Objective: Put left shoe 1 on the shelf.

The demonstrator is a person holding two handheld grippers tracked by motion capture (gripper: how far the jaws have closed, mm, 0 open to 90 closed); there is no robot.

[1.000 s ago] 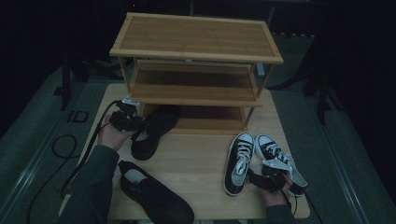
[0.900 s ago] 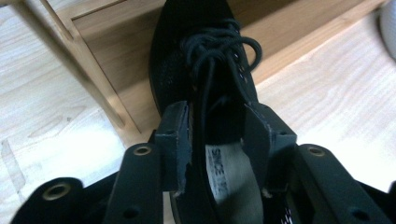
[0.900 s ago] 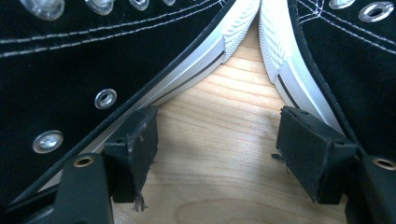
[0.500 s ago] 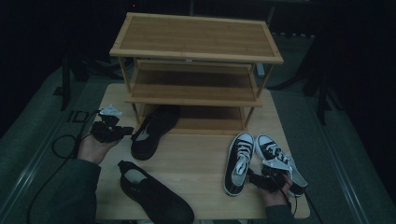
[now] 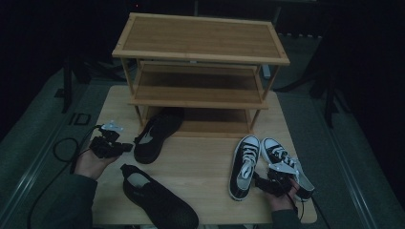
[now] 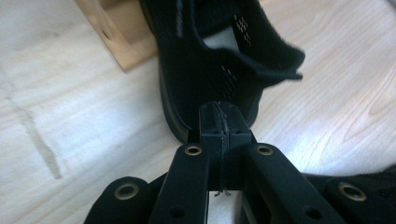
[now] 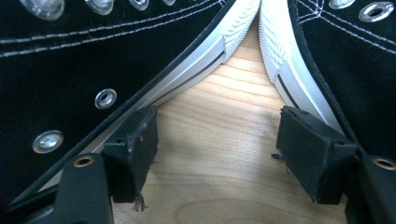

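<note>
Black mesh slip-on shoe (image 6: 219, 65), toe under wooden rack (image 5: 200, 71).

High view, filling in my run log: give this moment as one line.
left gripper: shut, empty, beside black mesh slip-on shoe | right gripper: open, between two black-and-white lace-up canvas sneakers | three-tier bamboo shoe rack: upper shelves bare

The black slip-on shoe's (image 5: 160, 131) toe is hidden under the wooden rack's (image 5: 200, 93) lowest shelf.

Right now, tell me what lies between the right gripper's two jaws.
Only bare wooden table. In the right gripper view, the right gripper stands open in the gap between the two black-and-white sneakers, left sneaker and right sneaker, gripping neither.
</note>
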